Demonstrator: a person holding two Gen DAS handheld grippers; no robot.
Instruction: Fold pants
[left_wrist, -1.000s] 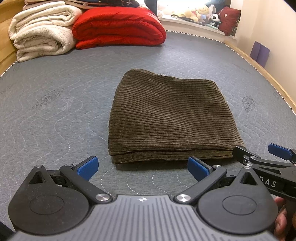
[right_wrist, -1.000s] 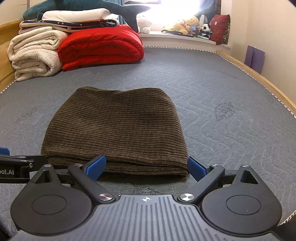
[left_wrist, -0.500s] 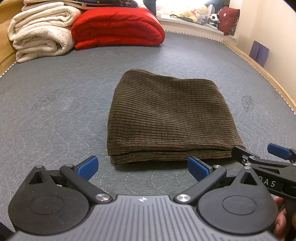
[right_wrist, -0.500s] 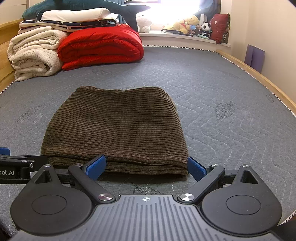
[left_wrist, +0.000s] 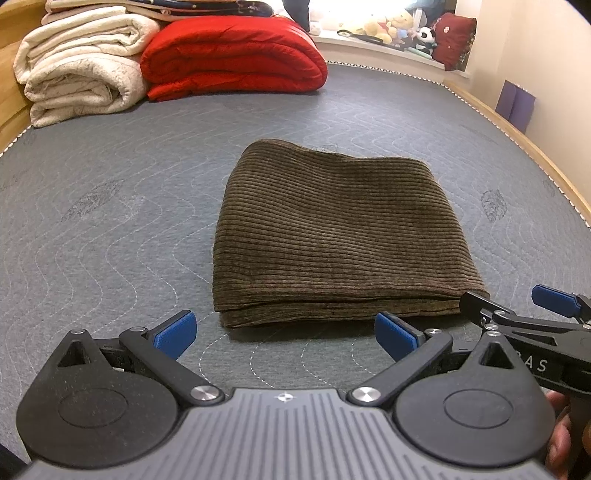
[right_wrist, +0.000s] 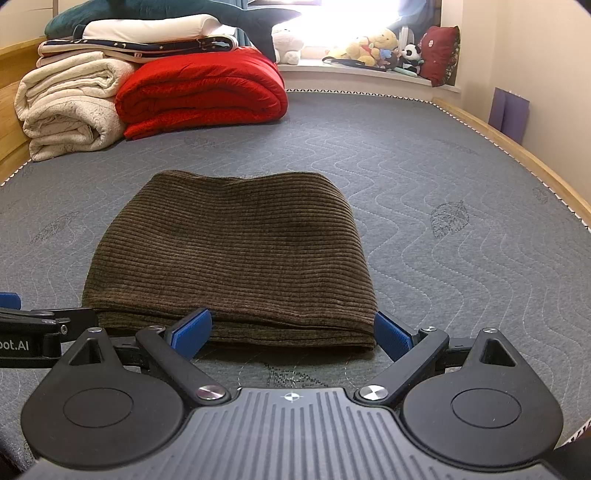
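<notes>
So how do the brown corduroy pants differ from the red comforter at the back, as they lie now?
The pants lie as a flat, thin, ribbed packet in the middle of the mattress, just ahead of both open tongs; the red comforter is a thick, puffy, smooth bundle at the far end, beside the cream blanket. The pants lie alone; folded bedding is stacked above the comforter. Both are folded.

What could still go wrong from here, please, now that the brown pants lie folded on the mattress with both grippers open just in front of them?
Two risks, both modest:
1. The right gripper has its open fingers at the near edge of the pants; moving forward could snag the stacked layers and undo the fold.
2. The left gripper sits close beside the right one, so the two could bump when pulling away.
</notes>
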